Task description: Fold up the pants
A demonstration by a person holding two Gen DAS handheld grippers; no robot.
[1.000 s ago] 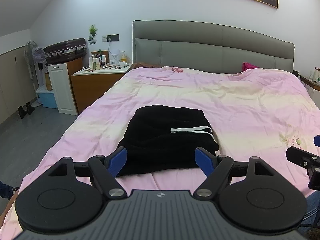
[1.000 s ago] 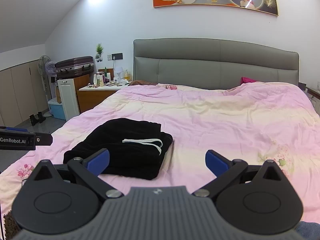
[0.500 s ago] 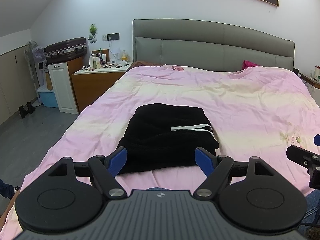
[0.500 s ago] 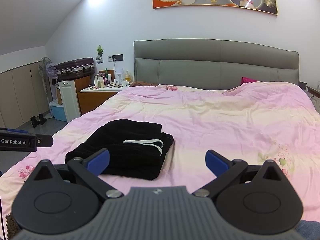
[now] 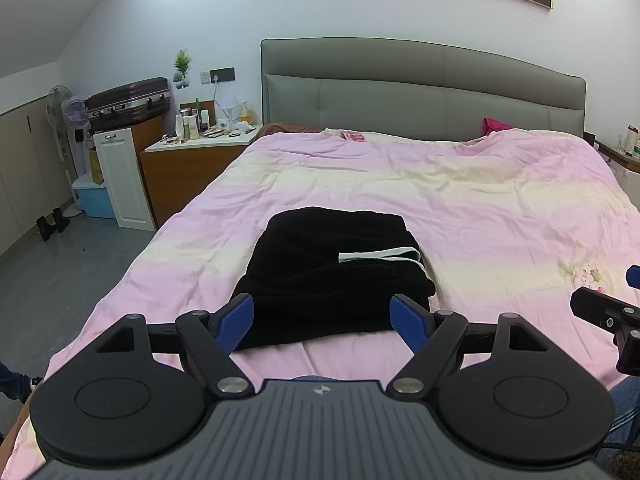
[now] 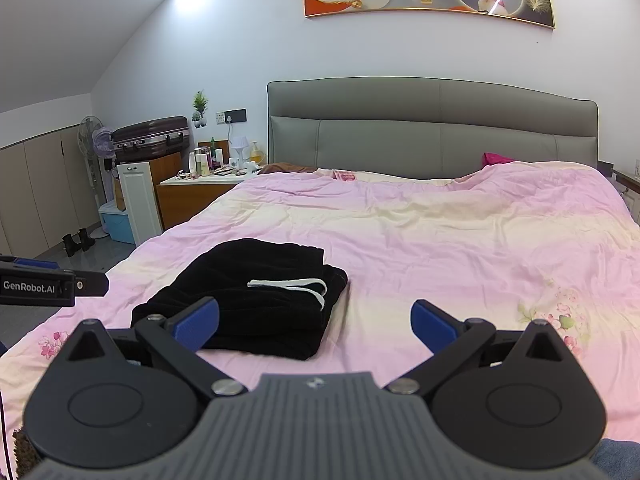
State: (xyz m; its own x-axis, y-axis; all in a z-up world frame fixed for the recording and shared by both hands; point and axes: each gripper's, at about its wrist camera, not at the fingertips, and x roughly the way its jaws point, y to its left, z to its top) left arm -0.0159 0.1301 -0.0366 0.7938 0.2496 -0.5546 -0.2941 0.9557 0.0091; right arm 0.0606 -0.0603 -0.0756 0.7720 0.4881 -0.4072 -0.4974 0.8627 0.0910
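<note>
Black pants [image 5: 332, 276] folded (white drawstring on top) near bed's [image 5: 460, 208] foot edge, left gripper [image 5: 322, 318] wide, right gripper [image 6: 316, 320] wide, both empty.

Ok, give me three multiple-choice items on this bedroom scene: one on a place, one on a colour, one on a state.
1. Where do the pants lie?
A. on the bed's quilt
B. on the nightstand
C. on the floor

2. What colour is the drawstring?
A. red
B. white
C. blue

3. How are the left gripper and right gripper?
A. both shut on the pants
B. one open, one shut
C. both open, holding nothing

Key: 1 A, the folded black bundle rests on pink fabric; 2 B, it stands pale against the black; 3 C, blue fingers stand apart in both views.
</note>
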